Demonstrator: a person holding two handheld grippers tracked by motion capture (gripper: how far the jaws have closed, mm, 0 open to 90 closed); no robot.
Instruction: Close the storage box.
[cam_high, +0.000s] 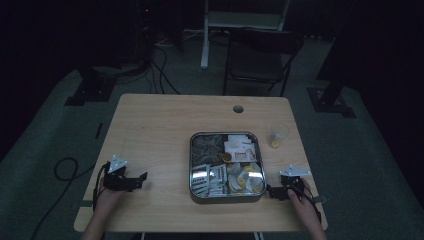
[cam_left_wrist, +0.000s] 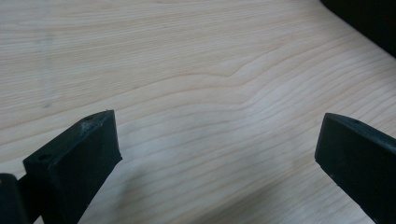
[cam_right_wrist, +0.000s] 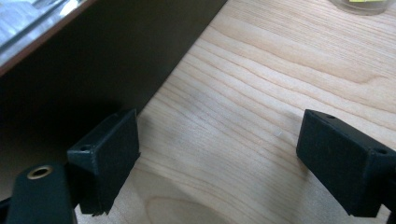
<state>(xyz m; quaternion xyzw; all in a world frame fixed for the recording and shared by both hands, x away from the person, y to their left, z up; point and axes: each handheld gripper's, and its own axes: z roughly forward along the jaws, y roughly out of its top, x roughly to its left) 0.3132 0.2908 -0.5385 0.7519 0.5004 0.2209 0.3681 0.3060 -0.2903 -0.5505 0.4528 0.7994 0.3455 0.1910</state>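
Both claws resting on bench, wide apart, holding nothing.
Left claw (cam_high: 142, 178) is sitting near the front left corner; right claw (cam_high: 270, 191) is lying just beside the tray (cam_high: 226, 196).

High view overhead, facing forward-down — gripper views close, low over shared table (cam_high: 150, 130).

On my left, the left gripper (cam_high: 142, 178) has bare table (cam_high: 150, 130) ahead of its wide-apart jaws, free all the way to the tray (cam_high: 199, 195). The right gripper (cam_high: 270, 192) sits just beside the tray's wall, which blocks its inner side. Between its jaws the wood is free. A cup (cam_high: 276, 136), I think plastic, stands near the far right edge.
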